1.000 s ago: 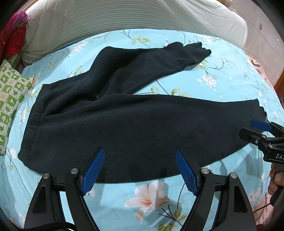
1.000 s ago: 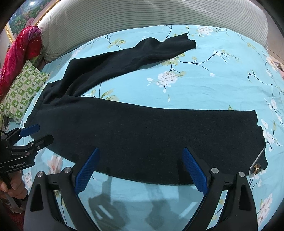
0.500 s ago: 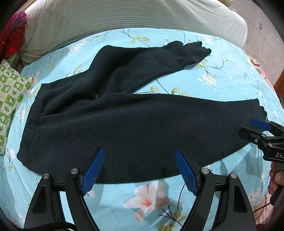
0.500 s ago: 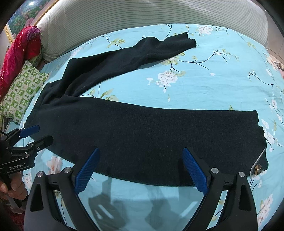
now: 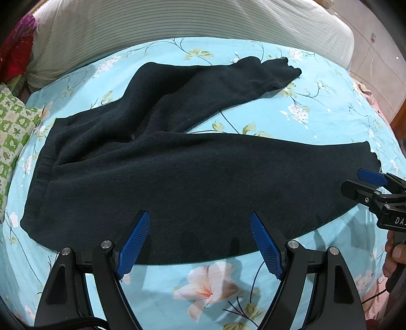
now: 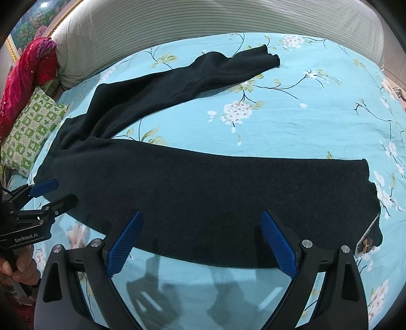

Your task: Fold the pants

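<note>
Jaws of both the left gripper (image 5: 199, 242) and right gripper (image 6: 201, 242) stand apart, empty, at the near edge of the pants (image 5: 177, 177). These lie lengthwise across the bed (image 6: 291, 121), waistband toward the green pillow (image 6: 30, 132), one leg angling off toward the striped bolster (image 6: 203, 17).

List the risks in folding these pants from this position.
1. The pants lie with legs splayed apart; the far leg is rumpled, so a fold now may trap creases.
2. Both the left gripper and right gripper hover open at the near edge; a shallow pinch could catch one fabric layer only.
3. The turned-up near hem may fold unevenly.
</note>
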`<state>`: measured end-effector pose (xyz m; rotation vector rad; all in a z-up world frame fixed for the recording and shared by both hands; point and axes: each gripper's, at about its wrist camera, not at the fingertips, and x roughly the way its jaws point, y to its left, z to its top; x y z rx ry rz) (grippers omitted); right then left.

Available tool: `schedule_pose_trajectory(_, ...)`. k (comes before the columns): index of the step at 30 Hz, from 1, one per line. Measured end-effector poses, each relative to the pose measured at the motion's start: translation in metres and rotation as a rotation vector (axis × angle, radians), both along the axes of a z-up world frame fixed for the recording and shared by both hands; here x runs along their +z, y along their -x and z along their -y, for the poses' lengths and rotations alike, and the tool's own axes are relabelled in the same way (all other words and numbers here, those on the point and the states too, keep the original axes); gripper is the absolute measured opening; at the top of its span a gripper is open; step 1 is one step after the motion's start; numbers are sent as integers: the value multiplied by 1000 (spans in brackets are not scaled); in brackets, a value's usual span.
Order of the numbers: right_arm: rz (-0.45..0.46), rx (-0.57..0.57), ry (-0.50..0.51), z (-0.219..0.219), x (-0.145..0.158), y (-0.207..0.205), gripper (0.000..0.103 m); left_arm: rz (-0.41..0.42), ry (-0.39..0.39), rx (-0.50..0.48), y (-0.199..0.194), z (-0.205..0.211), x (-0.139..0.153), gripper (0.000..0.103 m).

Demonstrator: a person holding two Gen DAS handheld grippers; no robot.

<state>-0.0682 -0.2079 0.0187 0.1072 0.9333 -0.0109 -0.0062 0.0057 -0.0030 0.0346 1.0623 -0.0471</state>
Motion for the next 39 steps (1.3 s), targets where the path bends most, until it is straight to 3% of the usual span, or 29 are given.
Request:
schedule_pose_trajectory(18, -7, -5, -20, 24, 10, -13, 94, 0, -8, -26, -30, 13, 12, 81)
schedule_pose_trajectory(30, 52, 25, 7, 61, 49, -82, 94, 9, -46, -64, -111, 15, 33, 81)
schedule_pose_trajectory(39, 94, 54, 18, 89, 71, -150, 94, 0, 9, -54, -194, 2, 45, 82)
